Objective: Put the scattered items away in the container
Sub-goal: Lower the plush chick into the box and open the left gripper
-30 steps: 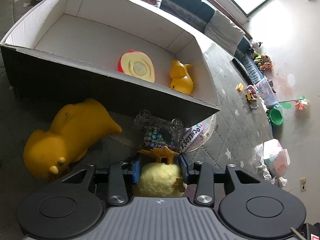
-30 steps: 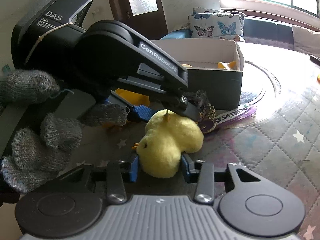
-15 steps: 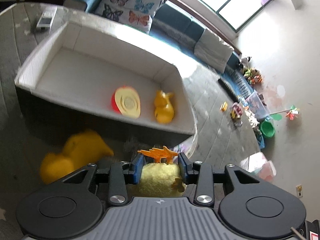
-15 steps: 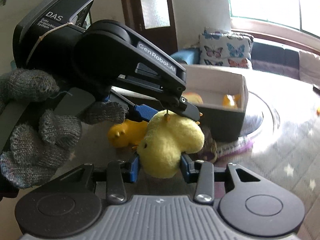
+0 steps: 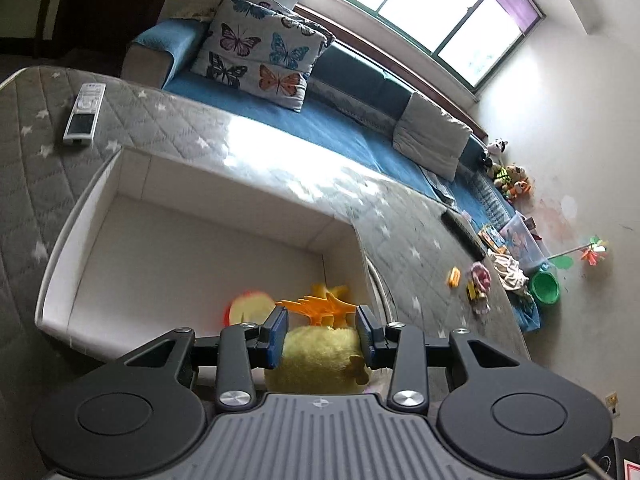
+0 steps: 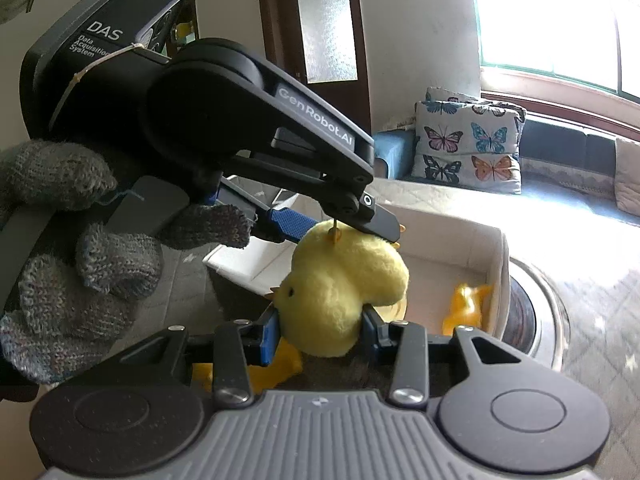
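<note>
Hanging above the near rim of the open white cardboard box (image 5: 120,184), which holds 1 yellow rubber duck (image 6: 466,304) and 1 red-rimmed apple-half toy (image 5: 250,306), the fluffy yellow plush chick (image 6: 340,284) is clamped from both sides between the closed-in blue pads of the left gripper (image 5: 322,334) and the right gripper (image 6: 320,330).

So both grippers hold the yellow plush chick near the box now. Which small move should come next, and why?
Probably carry the plush chick a little further over the white box, then release. Both the left gripper and the right gripper clamp it, lifted near the box's front edge, above the toys inside.
</note>
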### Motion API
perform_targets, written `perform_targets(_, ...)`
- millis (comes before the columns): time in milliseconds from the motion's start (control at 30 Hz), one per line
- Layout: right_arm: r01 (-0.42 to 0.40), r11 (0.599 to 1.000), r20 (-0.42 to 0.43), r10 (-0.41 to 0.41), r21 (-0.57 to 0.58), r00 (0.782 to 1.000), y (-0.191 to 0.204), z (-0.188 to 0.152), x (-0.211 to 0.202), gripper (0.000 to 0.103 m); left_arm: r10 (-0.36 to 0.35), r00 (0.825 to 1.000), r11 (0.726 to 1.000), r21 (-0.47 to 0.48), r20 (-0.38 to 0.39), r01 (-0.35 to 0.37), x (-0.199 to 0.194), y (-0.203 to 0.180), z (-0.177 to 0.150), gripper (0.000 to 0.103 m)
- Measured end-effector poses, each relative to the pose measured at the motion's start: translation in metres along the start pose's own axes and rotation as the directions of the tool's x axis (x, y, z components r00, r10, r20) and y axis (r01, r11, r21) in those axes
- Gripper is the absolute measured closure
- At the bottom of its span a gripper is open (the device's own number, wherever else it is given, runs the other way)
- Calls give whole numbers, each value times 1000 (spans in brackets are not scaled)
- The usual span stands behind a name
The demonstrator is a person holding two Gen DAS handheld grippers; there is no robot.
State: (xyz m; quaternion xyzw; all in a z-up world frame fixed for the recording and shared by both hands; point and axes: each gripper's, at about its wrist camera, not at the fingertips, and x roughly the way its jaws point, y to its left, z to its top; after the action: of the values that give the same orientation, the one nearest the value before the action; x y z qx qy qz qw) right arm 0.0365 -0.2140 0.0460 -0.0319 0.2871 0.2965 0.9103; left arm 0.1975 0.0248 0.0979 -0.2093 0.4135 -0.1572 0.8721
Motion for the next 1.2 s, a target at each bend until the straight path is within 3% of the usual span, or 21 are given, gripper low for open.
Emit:
perform_targets(267,33,999,-17,-32,20,999,-29,16,29,62,-7,999,1000,-6,-32,7,44,-3,28,64)
perform_targets(633,75,994,-103,-67,80,992,-66,7,68,62,8,995,998,-56,-98,-13,103,7,33,65)
perform_targets(967,100,991,-135,-87,87,987,-73,-1,83,60,45,994,997,-55,-99,-51,112,14,34,65)
perform_targets(1067,111,991,-115,-102,74,988,-72,2,80,46,38,995,998,-54,-92,-43,109,14,34,65)
perform_targets(1200,124,991,-90,-118,58,989,-68,5,74,44,25,997,999,-45,-75,-28,100,10,33,64)
